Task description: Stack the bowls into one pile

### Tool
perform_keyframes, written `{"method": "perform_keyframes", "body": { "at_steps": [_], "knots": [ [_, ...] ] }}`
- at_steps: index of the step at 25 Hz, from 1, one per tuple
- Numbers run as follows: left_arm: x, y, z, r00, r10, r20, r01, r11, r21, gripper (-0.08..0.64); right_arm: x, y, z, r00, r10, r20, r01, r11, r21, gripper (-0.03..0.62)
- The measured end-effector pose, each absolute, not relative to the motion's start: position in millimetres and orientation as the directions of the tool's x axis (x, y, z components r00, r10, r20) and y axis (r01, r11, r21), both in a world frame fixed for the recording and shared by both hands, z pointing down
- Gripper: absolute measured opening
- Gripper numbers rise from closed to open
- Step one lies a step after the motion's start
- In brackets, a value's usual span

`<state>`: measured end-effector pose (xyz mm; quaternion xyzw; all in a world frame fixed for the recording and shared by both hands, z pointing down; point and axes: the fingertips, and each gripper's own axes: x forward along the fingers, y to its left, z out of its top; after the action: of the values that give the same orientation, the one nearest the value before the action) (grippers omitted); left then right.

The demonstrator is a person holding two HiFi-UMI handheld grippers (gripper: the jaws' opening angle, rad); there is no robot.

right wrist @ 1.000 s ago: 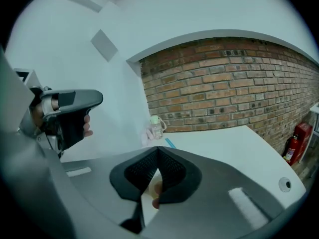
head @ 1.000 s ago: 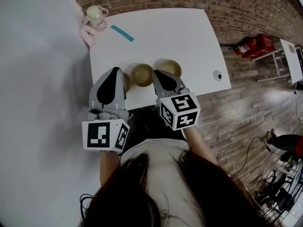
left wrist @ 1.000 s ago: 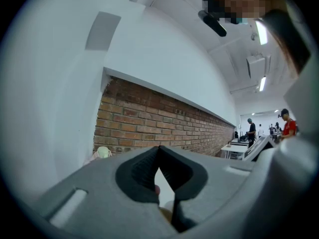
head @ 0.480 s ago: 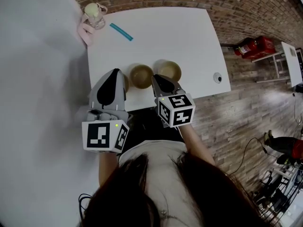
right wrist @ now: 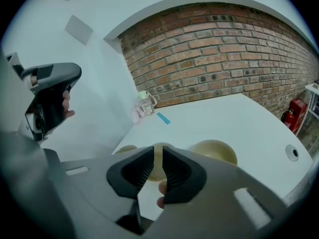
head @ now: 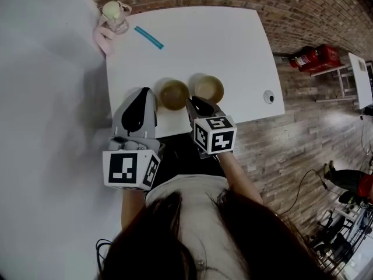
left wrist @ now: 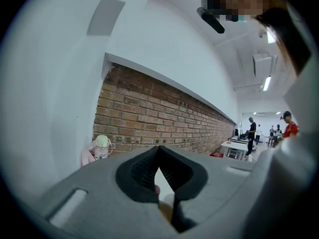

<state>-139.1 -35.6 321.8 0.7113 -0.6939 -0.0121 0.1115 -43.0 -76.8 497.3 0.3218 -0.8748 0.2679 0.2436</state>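
Three tan bowls sit in a row near the front edge of the white table [head: 221,39]. The middle bowl [head: 174,94] and the right bowl [head: 209,88] show plainly in the head view. The left bowl [right wrist: 124,148] is mostly hidden there under my left gripper [head: 143,92]. That gripper hovers over the table's front left, its tips touching and nothing in them [left wrist: 158,148]. My right gripper [head: 195,101] hangs just in front of the middle bowl [right wrist: 158,163] and the right bowl [right wrist: 215,152]. Its jaws stand a narrow slit apart and empty [right wrist: 158,149].
A bottle with a pale green lid [head: 114,13] stands on a pink thing at the far left corner. A teal strip [head: 149,38] lies near it. A small white round object [head: 268,96] sits by the right edge. A red fire extinguisher [head: 312,56] lies on the floor.
The right gripper has drifted slightly left and closer to the table's front edge. The left gripper has barely moved. The bowls stay put.
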Motion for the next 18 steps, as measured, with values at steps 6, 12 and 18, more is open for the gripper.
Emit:
{"method": "perform_keyframes", "body": {
  "at_steps": [6, 12, 18],
  "knots": [
    [-135, -40, 330, 0.047, -0.986, 0.158, -0.984, -0.018, 0.179, 0.000, -41, -78, 516, -0.659, -0.406, 0.633, -0.705, 0.627, -0.331, 0.069],
    [-133, -43, 334, 0.048, -0.984, 0.171, -0.984, -0.017, 0.179, 0.000, -39, -77, 535, -0.649, -0.379, 0.660, -0.716, 0.597, -0.361, 0.071],
    [-133, -45, 337, 0.037, -0.981, 0.188, -0.985, -0.004, 0.175, 0.000, -39, -76, 551, -0.642, -0.352, 0.681, -0.722, 0.576, -0.383, 0.072]
  ]
}}
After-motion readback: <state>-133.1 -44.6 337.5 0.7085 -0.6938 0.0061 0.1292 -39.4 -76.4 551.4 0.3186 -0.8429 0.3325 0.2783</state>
